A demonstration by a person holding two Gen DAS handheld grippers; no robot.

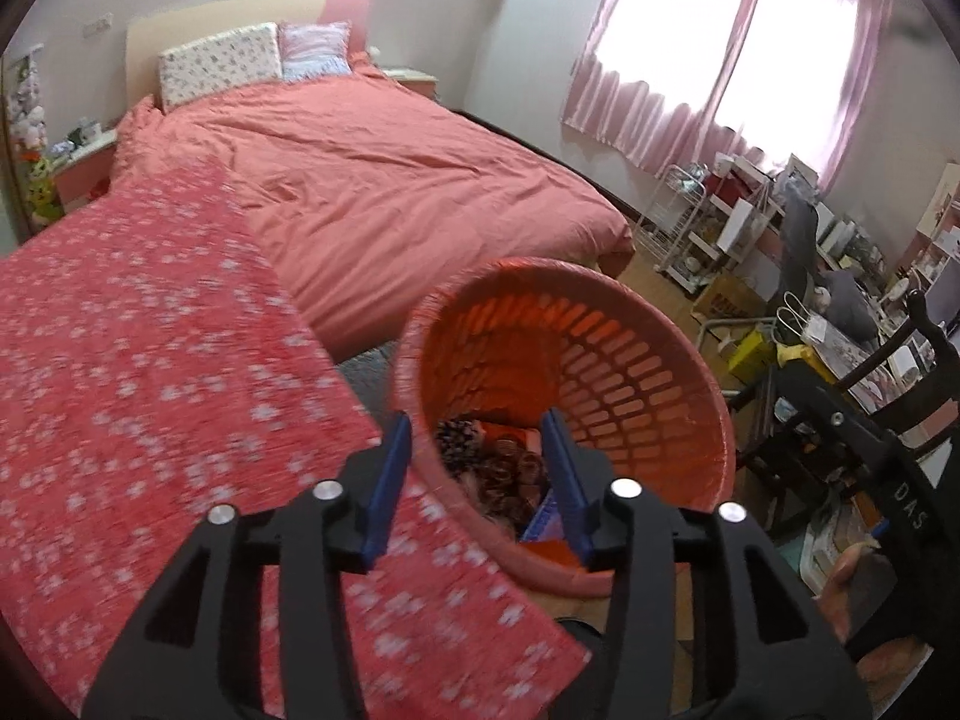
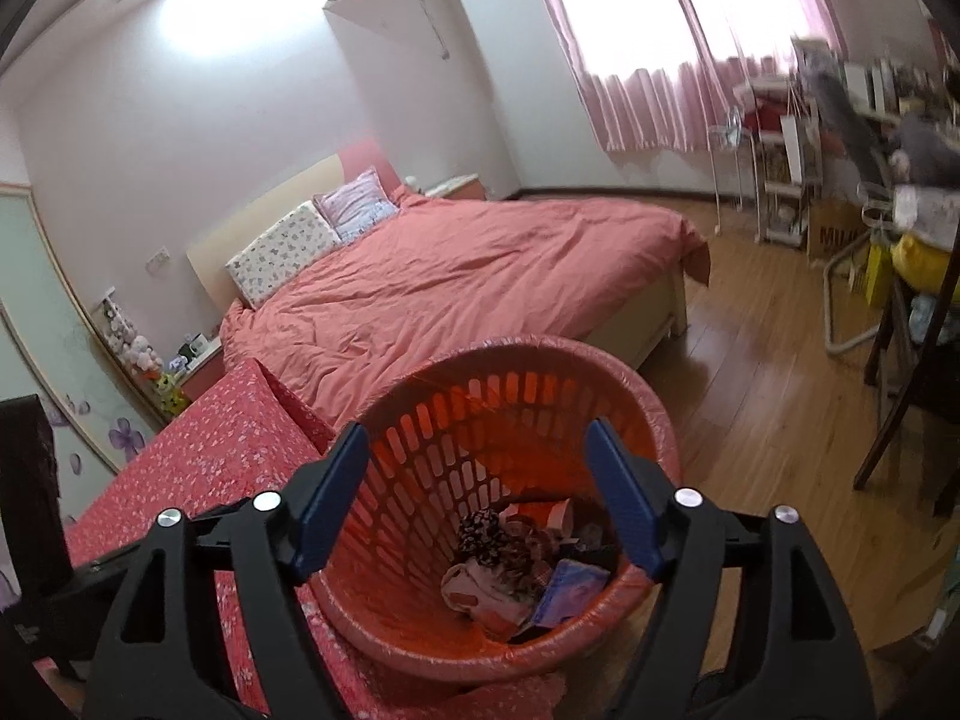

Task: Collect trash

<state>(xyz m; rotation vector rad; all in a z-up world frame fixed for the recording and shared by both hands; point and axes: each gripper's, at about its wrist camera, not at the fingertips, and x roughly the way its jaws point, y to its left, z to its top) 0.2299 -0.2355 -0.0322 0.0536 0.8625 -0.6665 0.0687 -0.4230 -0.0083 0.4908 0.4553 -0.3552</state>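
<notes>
An orange slotted waste basket stands beside a red floral-covered surface. It holds several wrappers and scraps of trash. My left gripper is open and empty, its blue fingers straddling the basket's near rim. In the right wrist view the same basket sits below my right gripper, which is open and empty above the basket's mouth. The trash lies at the bottom: a dark patterned piece, pink wrappers and a blue packet.
A bed with a coral duvet fills the middle of the room. The wooden floor lies to the right. A cluttered desk, rack and dark chair stand at the right under pink curtains. A nightstand stands left of the bed.
</notes>
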